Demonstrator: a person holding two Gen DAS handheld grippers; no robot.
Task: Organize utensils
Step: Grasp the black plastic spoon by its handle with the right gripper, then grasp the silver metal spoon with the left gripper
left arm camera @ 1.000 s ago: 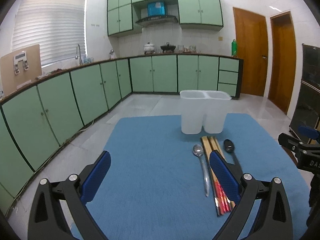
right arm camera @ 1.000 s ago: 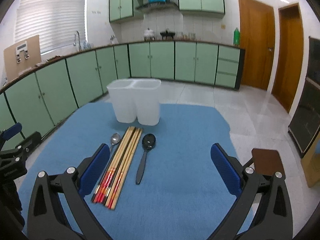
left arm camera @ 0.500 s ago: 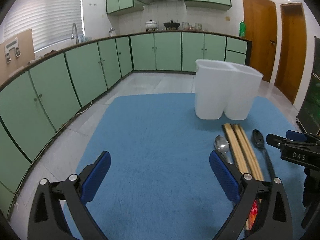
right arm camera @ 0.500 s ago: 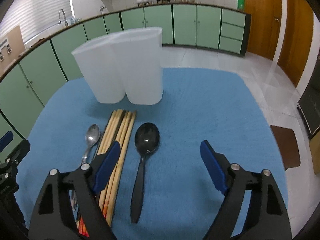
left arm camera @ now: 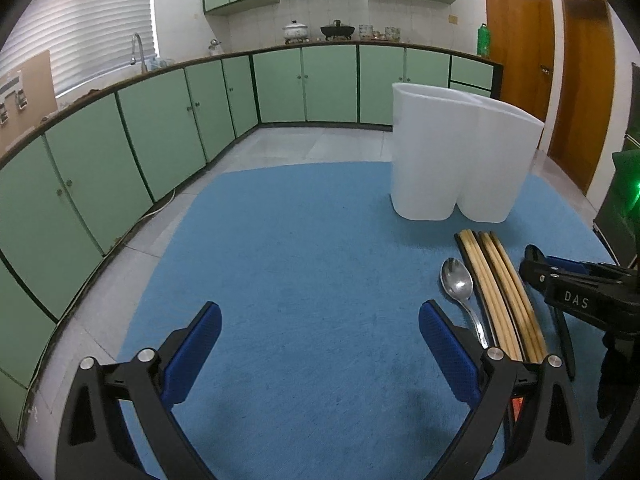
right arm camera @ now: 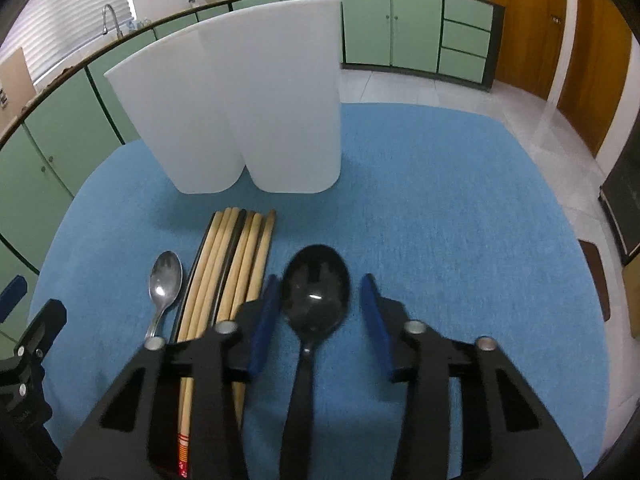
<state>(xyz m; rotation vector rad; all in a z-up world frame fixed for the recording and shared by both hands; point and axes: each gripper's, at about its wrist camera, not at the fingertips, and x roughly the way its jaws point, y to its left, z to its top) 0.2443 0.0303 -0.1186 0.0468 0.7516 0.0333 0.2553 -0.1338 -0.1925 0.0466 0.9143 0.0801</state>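
A white two-compartment holder [right arm camera: 256,100] [left arm camera: 452,152] stands on the blue mat [right arm camera: 440,220]. In front of it lie a silver spoon [right arm camera: 165,280] [left arm camera: 458,284], a bundle of wooden chopsticks [right arm camera: 228,272] [left arm camera: 500,292] and a black spoon [right arm camera: 314,296]. My right gripper [right arm camera: 320,312] is low over the mat, half open, its blue pads [right arm camera: 264,320] on either side of the black spoon's bowl without touching it. My left gripper [left arm camera: 320,348] is wide open and empty above bare mat, left of the silver spoon. The right gripper's body [left arm camera: 580,296] hides the black spoon in the left wrist view.
The mat [left arm camera: 300,260] covers a round table with floor beyond its edges. Green kitchen cabinets [left arm camera: 160,132] run along the left and back. Wooden doors [left arm camera: 520,52] are at the back right. A brown stool [right arm camera: 596,280] sits beyond the table's right edge.
My right gripper has dropped and moved forward over the black spoon, and its jaws have narrowed around the bowl. My left gripper has moved slightly forward and stays open.
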